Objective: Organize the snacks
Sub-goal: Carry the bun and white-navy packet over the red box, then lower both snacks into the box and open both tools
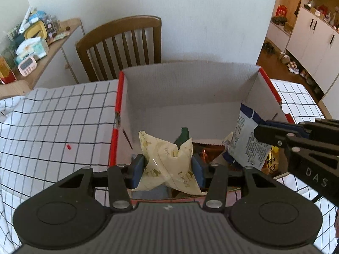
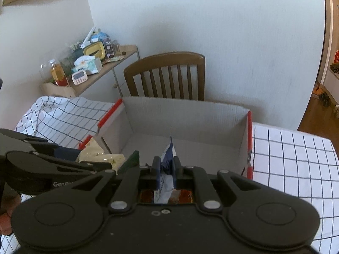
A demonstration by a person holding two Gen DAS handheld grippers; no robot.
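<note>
The left claw [image 1: 168, 167] grips a pale yellow snack packet [image 1: 167, 160] between its blue pads, over the near part of the open cardboard box [image 1: 190, 84]. The right claw [image 2: 166, 167] pinches a blue-and-white snack bag [image 1: 245, 141] at its edge, just right of the packet. The box sits on the checked bench [image 1: 53, 116].

Glossy plastic snack bags [image 1: 169, 160], matt corrugated cardboard box [image 1: 186, 84], checked cloth [image 1: 53, 114], varnished wooden chair [image 1: 122, 42].

Cream snack bag [image 1: 169, 160], blue-white snack bag [image 1: 245, 139] — both upright over cardboard box [image 1: 186, 84].
</note>
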